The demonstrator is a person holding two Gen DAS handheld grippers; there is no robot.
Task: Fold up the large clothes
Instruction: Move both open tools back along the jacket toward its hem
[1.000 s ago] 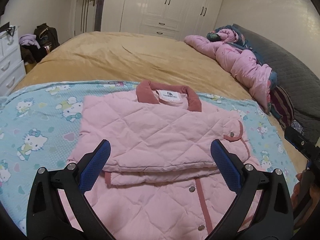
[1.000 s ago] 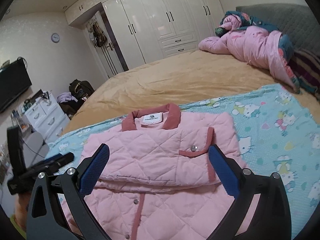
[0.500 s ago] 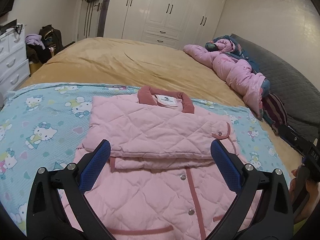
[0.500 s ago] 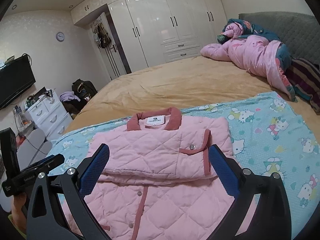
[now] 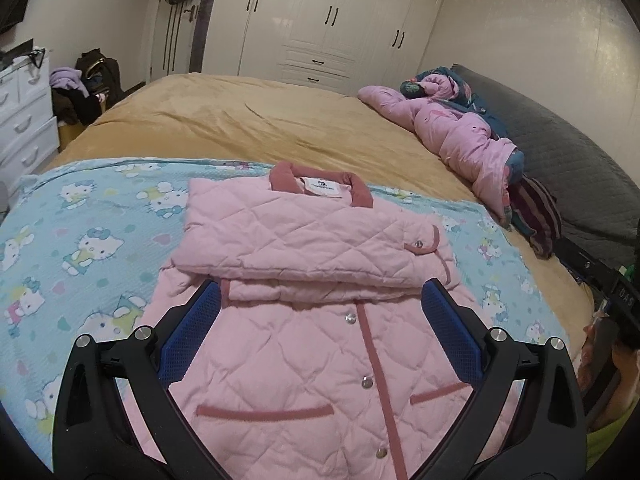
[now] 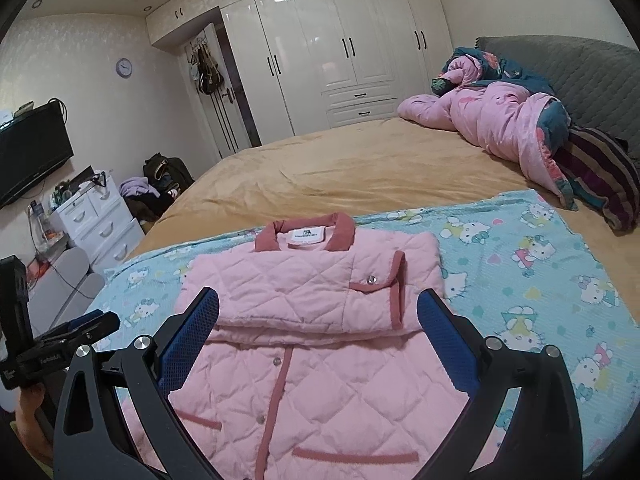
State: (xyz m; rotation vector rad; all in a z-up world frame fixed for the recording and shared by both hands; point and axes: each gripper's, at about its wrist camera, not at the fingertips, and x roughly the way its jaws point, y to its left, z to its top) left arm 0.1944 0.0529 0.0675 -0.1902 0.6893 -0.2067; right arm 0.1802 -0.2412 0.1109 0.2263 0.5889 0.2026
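Note:
A pink quilted jacket (image 5: 316, 320) with dark pink trim lies front up on a light blue cartoon blanket (image 5: 92, 248); both sleeves are folded across the chest. It also shows in the right wrist view (image 6: 312, 344). My left gripper (image 5: 320, 320) is open and empty, held above the jacket's lower half. My right gripper (image 6: 318, 320) is open and empty, above the same part. The left gripper's body (image 6: 60, 344) shows at the left edge of the right wrist view.
The blanket lies on a bed with a tan cover (image 5: 256, 120). A pink duvet (image 5: 460, 132) and a striped cloth (image 5: 536, 216) lie by the grey headboard (image 5: 568, 160). White drawers (image 6: 96, 220) stand left of the bed, wardrobes (image 6: 344, 48) behind.
Both grippers have drawn back towards the jacket's hem and risen, so more of its lower front and pockets shows. The jacket has not moved. Both stay open.

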